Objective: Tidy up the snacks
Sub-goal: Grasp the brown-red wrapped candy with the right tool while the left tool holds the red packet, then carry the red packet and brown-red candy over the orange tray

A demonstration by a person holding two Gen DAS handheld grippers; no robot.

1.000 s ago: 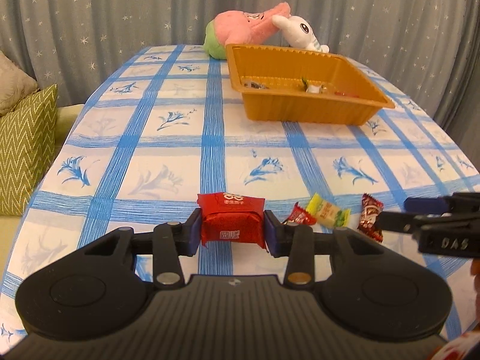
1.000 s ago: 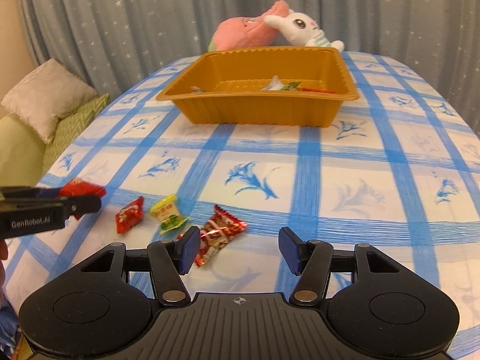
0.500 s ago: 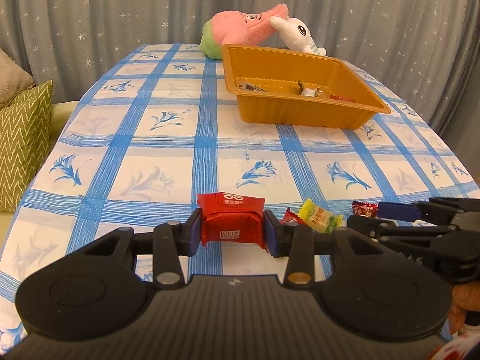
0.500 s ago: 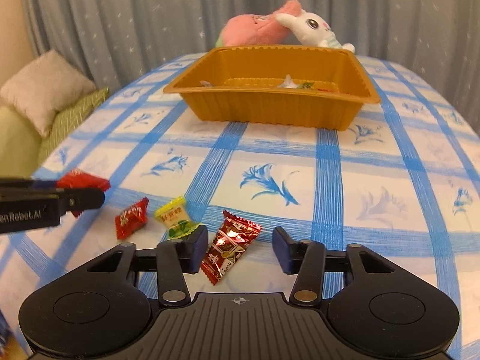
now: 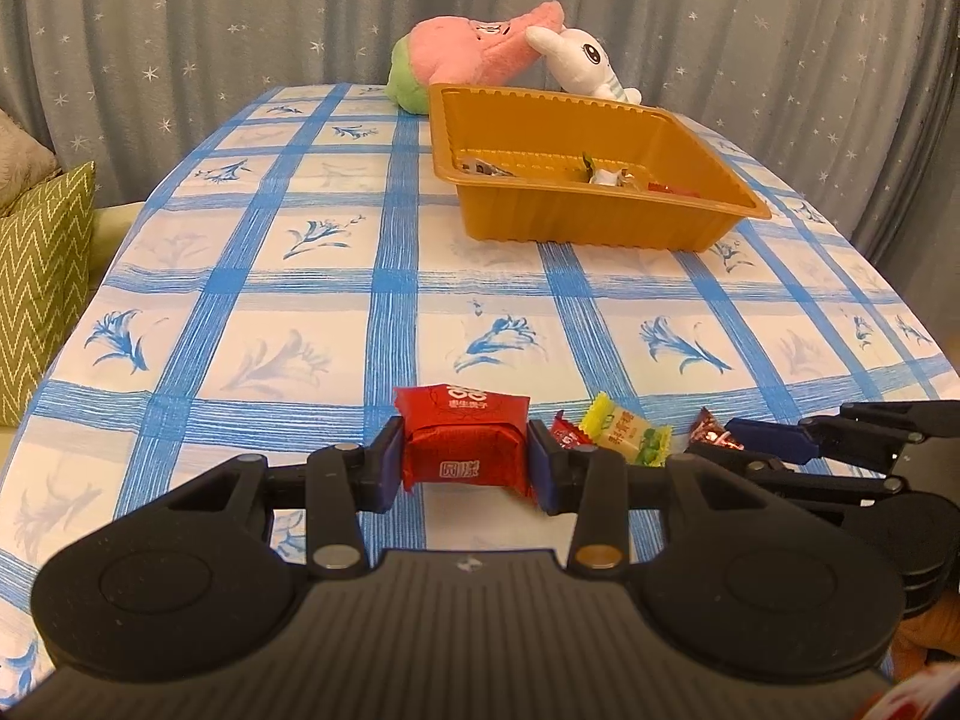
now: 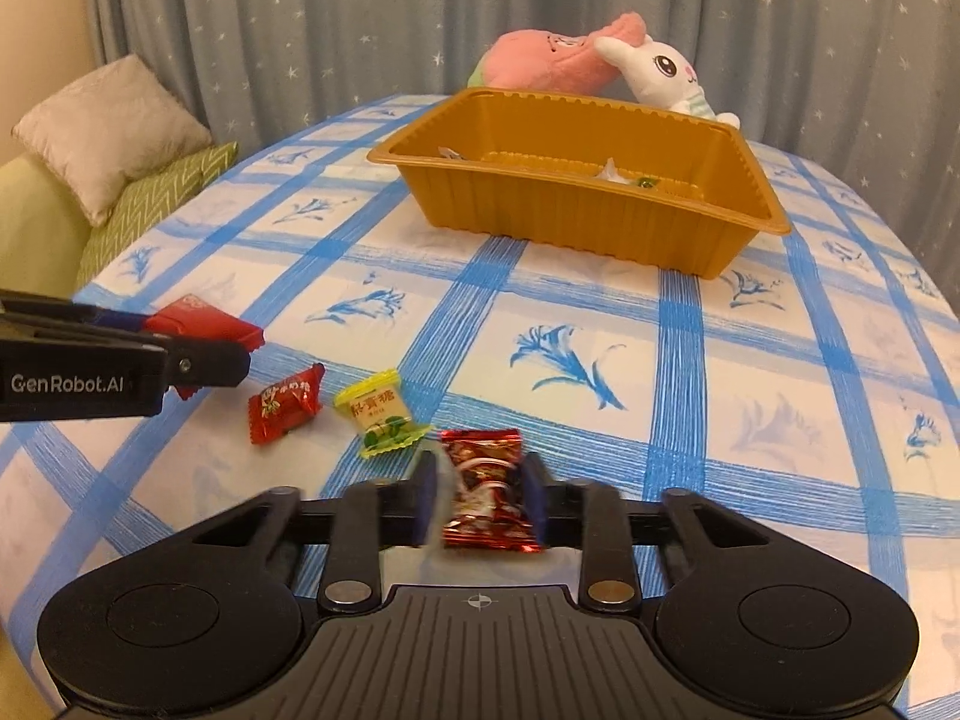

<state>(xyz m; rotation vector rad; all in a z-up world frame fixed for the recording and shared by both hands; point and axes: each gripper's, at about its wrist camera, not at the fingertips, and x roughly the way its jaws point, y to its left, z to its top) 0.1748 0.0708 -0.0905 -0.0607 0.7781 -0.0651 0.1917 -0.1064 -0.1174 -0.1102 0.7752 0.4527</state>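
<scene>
Change since a moment ago: the right gripper (image 6: 478, 495) has slid in over the dark red candy (image 6: 489, 489), which lay loose beside its left finger before and now sits squarely between both; the orange tray has barely shifted in the left view.
Right gripper: its jaws are closing, with the candy between the blue pads; the left pad is smeared with motion, so whether both already press the wrapper I cannot tell for sure.
Left gripper (image 5: 465, 465): clamped on a red snack packet (image 5: 465, 450), pads flat against both of its sides, hanging just over the near edge of the table.
Loose snacks: a small red candy (image 6: 285, 403) and a yellow candy (image 6: 381, 420) lie side by side on the cloth, between the two grippers, close to each other but apart.
Orange tray (image 5: 594, 222): farther up the table, well away from the grippers, with a few wrappers lying in its bottom.
Table (image 5: 288, 312): covered by a white cloth with blue checks and flower prints.
Far end: a pink plush toy (image 5: 474, 54) and a white rabbit plush (image 5: 585, 63), leaning together just behind the tray.
Left of the table: a green zigzag cushion (image 5: 42, 282) and a beige one (image 6: 108, 132) on a sofa.
Backdrop: grey curtain (image 5: 240, 18) dotted with stars.
</scene>
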